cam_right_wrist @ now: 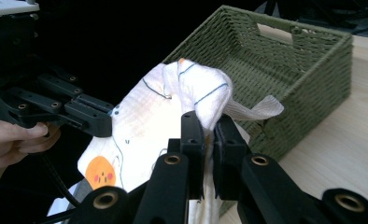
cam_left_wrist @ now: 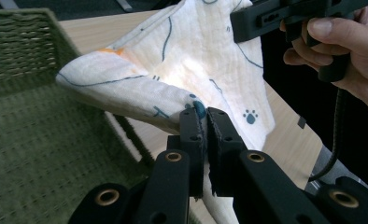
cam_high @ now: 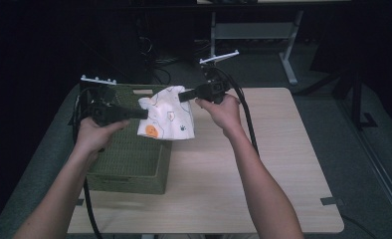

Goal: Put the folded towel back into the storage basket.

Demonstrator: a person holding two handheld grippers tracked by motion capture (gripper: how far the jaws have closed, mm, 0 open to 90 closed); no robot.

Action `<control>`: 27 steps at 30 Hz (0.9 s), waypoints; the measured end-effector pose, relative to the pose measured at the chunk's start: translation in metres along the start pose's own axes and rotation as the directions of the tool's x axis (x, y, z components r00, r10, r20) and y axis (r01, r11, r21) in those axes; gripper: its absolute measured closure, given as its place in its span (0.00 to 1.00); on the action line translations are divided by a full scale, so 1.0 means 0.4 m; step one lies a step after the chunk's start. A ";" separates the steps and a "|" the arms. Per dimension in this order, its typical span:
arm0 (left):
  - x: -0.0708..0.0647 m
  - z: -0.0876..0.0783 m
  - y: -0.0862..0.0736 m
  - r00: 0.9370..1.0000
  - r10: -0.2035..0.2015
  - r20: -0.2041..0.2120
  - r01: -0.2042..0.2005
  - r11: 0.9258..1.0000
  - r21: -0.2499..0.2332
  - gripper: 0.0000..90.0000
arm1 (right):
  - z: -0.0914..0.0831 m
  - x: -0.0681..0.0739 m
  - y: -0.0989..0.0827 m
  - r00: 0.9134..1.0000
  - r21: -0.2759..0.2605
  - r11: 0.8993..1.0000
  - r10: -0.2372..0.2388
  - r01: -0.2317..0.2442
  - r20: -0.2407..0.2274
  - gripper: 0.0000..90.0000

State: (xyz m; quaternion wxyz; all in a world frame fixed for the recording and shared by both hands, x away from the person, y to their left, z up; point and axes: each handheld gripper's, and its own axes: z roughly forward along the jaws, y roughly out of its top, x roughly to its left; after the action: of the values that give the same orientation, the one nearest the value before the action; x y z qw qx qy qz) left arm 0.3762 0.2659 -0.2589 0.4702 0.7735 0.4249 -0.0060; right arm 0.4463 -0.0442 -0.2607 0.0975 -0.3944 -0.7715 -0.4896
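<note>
A white cloth (cam_high: 166,117) printed with paw marks and an orange face hangs in the air between both grippers, above the right edge of the green woven basket (cam_high: 129,159). My left gripper (cam_high: 145,113) is shut on the cloth's left edge; in the left gripper view its jaws pinch the cloth (cam_left_wrist: 191,65) at the tips (cam_left_wrist: 206,114). My right gripper (cam_high: 182,95) is shut on the cloth's upper right corner. The right gripper view has the cloth (cam_right_wrist: 145,126) bunched over the closed jaw tips (cam_right_wrist: 209,122), with the other gripper (cam_right_wrist: 91,119) at the left.
The basket (cam_right_wrist: 285,70) stands on the left half of a light wooden table (cam_high: 283,149). Black cables trail from both grippers. Beyond the table are a dark floor and the white legs of another desk (cam_high: 288,59).
</note>
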 end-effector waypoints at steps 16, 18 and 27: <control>0.074 -0.086 -0.023 0.999 -0.024 -0.033 0.023 1.000 -0.010 0.96 | 0.113 0.032 0.030 0.999 0.027 1.000 -0.002 0.003 -0.044 0.94; 0.080 -0.089 -0.025 0.999 -0.029 -0.036 0.029 1.000 -0.008 0.96 | 0.120 0.033 0.030 0.999 0.028 1.000 -0.001 0.002 -0.047 0.93; 0.133 -0.090 -0.051 0.998 -0.047 -0.048 0.048 0.999 0.016 0.96 | 0.190 0.027 0.027 0.999 0.052 0.999 0.015 -0.012 -0.051 0.93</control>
State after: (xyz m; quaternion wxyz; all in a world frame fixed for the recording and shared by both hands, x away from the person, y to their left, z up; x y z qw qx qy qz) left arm 0.3825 0.3309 -0.2751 0.4531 0.7671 0.4542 -0.0026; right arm 0.4646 0.0271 -0.2855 0.1309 -0.3841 -0.7785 -0.4789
